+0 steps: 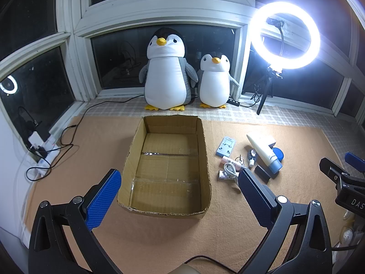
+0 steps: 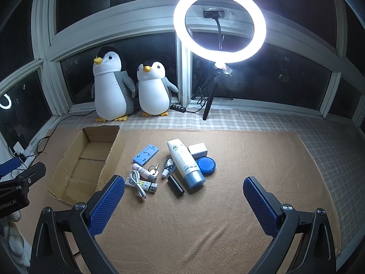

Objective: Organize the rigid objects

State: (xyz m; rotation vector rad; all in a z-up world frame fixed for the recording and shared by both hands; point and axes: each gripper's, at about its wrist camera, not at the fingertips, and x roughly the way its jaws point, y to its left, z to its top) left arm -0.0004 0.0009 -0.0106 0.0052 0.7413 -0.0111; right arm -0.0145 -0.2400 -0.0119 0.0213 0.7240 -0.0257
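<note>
An open cardboard box [image 1: 134,146] with nothing inside lies on the orange mat [image 2: 228,205], between the fingers of my open left gripper [image 1: 180,178]. A cluster of small items lies to the right of the box. It holds a white tube with a blue cap [image 2: 184,159], a blue round tin [image 2: 206,164], a small white box [image 2: 197,150], a blue phone stand [image 2: 146,155], a black cylinder [image 2: 175,186], a pink tube [image 2: 143,171], a coiled white cable [image 2: 138,183] and keys [image 2: 154,170]. My right gripper [image 2: 183,181] is open just short of the cluster, holding nothing.
Two plush penguins [image 1: 168,73] stand against the window behind the box. A lit ring light on a tripod [image 2: 219,25] stands at the back right. A power strip with tangled cables [image 1: 43,150] lies at the far left. Checked cloth [image 2: 319,141] borders the mat.
</note>
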